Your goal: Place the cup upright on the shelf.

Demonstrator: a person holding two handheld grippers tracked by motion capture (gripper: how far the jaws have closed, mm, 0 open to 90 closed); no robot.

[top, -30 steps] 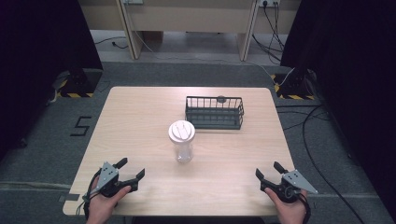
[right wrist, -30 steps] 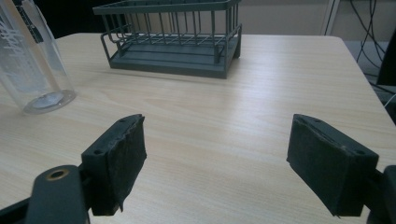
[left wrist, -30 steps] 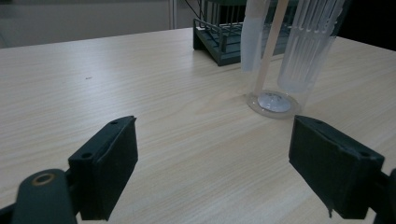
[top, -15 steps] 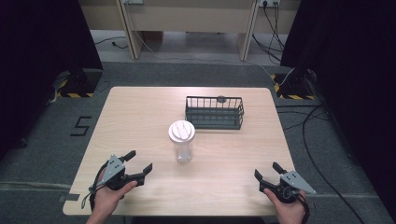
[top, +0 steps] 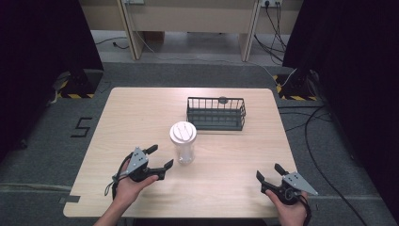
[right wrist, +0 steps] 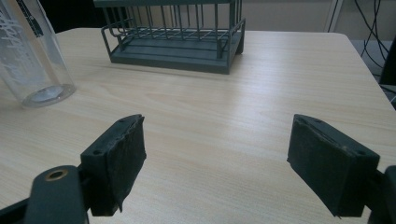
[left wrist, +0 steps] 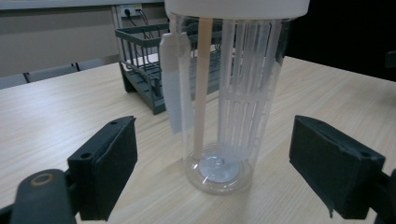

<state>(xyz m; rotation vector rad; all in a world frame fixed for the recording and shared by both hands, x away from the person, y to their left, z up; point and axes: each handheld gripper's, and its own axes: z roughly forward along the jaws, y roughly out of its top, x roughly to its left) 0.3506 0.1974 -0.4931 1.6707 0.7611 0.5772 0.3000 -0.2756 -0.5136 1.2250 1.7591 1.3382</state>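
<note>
Two jaws of my left gripper stand spread wide, nothing held; the clear bottle sits between them but farther on, touching neither pad. Its white lid is cut off at the top of the left gripper view. Pale lettering on the bottle wall is too blurred to read. Bottle stands upright near the table's middle, toward the near edge, just beside my left gripper. Wire basket lies behind it, toward the far edge. My right gripper, jaws also wide apart and empty, hovers at the near right corner, well apart from the bottle.
</note>
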